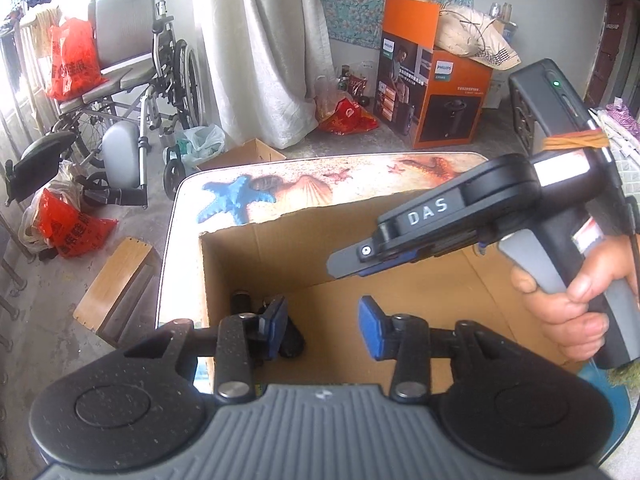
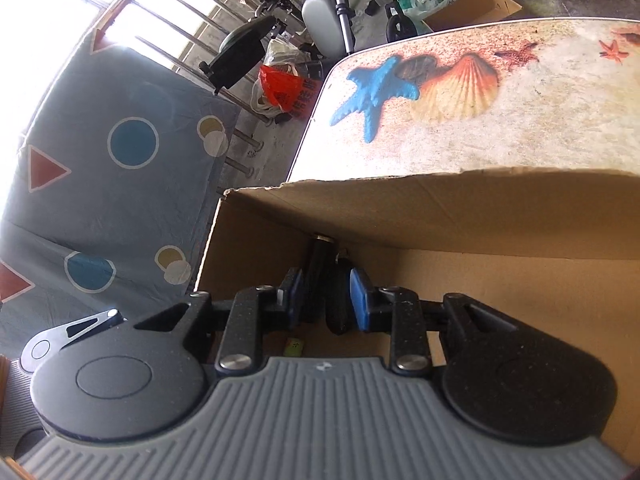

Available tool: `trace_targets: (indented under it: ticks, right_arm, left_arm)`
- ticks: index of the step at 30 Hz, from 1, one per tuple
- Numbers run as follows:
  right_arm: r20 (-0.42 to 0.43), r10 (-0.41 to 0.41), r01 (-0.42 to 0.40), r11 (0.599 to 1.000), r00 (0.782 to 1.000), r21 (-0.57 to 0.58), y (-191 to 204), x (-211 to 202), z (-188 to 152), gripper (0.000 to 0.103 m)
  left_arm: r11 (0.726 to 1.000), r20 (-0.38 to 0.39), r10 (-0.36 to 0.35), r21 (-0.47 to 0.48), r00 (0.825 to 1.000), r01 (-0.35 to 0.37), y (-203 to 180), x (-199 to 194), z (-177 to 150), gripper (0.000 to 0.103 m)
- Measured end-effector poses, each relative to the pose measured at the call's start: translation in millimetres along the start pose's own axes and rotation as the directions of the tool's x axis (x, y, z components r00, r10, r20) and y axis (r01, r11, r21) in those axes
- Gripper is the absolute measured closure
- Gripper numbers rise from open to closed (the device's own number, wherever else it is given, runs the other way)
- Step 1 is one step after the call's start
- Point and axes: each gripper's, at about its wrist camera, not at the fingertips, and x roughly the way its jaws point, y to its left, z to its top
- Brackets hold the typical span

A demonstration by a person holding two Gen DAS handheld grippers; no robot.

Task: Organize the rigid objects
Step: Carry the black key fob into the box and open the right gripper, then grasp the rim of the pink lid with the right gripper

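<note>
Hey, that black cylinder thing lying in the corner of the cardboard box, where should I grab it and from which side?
Probably across the middle of the black cylinder, coming straight down from above. It lies along the floor of the cardboard box, one end in the corner and a second dark object close beside it, so only the top is free. What it is I cannot tell.

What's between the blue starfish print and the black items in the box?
Only bare table, then the box wall. The right wrist view shows it best.

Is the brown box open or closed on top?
Open. The cardboard box has no lid over it; its inside floor and dark things in its corner show.
</note>
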Motion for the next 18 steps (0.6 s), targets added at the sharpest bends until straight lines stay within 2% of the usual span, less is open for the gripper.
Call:
trace_targets:
  ticks: [4, 6, 8, 10, 12, 13, 15, 18]
  right_arm:
    - [0.134, -0.025, 0.035, 0.997, 0.991, -0.074, 12.2, -83.4, -43.3, 0.074]
    - [0.193, -0.045, 0.066, 0.993, 0.980, -0.102, 15.6, -117.8, -70.8, 0.073]
    - [0.258, -0.067, 0.102, 0.987, 0.964, -0.128, 13.0, -154.0, -106.6, 0.071]
    - [0.281, -0.077, 0.115, 0.986, 0.957, -0.121, 9.0, -174.0, -138.2, 0.070]
    - [0.282, -0.063, 0.094, 0.991, 0.957, -0.097, 3.1, -184.0, -175.2, 0.070]
    - [0.283, -0.065, 0.095, 0.991, 0.957, -0.093, 1.8, -185.2, -188.1, 0.070]
    - [0.286, -0.102, 0.137, 0.985, 0.953, -0.104, 2.0, -181.1, -221.9, 0.070]
    - [0.269, -0.164, 0.202, 0.972, 0.949, -0.118, 4.1, -153.5, -268.3, 0.070]
  left_arm:
    - [0.996, 0.060, -0.086, 0.032, 0.994, 0.084, -15.4, -46.1, -21.9, 0.053]
    - [0.992, 0.079, -0.117, 0.057, 0.990, 0.112, -25.8, -63.4, -38.6, 0.044]
    - [0.987, 0.080, -0.148, 0.080, 0.986, 0.141, -37.0, -72.6, -58.3, 0.036]
    - [0.980, 0.064, -0.171, 0.110, 0.983, 0.163, -51.3, -74.1, -81.0, 0.026]
    - [0.975, 0.035, -0.182, 0.135, 0.983, 0.176, -65.0, -70.2, -104.1, 0.019]
    - [0.972, 0.013, -0.185, 0.150, 0.983, 0.181, -74.7, -65.8, -118.5, 0.019]
    - [0.966, -0.019, -0.190, 0.177, 0.982, 0.190, -89.5, -59.0, -141.4, 0.018]
    - [0.954, -0.066, -0.187, 0.227, 0.980, 0.197, -109.8, -49.2, -168.7, 0.017]
